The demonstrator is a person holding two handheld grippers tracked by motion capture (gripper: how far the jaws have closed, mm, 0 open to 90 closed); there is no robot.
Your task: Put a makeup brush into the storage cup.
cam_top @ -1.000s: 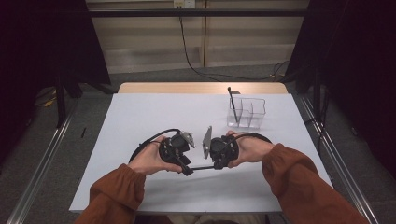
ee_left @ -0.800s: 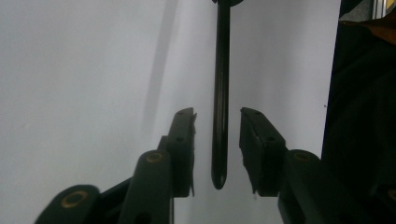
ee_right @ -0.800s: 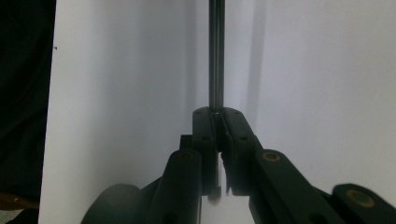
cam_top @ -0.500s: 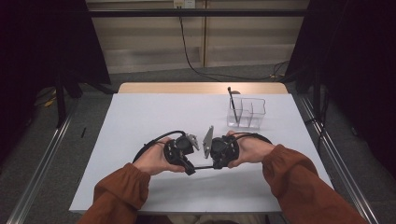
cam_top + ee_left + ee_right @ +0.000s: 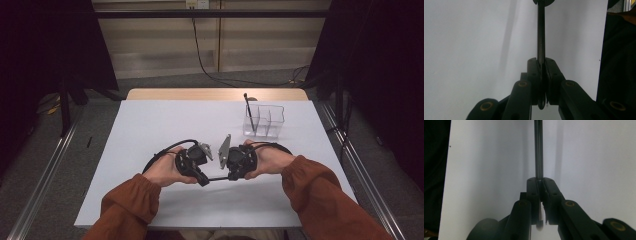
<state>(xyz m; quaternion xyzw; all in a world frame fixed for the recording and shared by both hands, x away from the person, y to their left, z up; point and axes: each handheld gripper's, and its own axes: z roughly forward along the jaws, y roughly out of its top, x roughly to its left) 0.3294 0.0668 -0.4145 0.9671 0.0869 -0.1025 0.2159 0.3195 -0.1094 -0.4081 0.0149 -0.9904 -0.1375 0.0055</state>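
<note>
Item: thin black rod, held level just above the white bench, near its front edge. Left gripper fingers have just been closing and now clamp one end; right gripper fingers clamp the other. Handling, by judgement: light, stiff, smooth and likely slippery; grip near the ends, squarely across the shaft. Appearance: straight, slender, dark, slightly glossy. Beyond, far right: clear divided organiser with a similar upright rod.

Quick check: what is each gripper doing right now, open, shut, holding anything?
Left gripper: just closed, shut on one end of the thin black rod.
Right gripper: shut on its other end.
</note>
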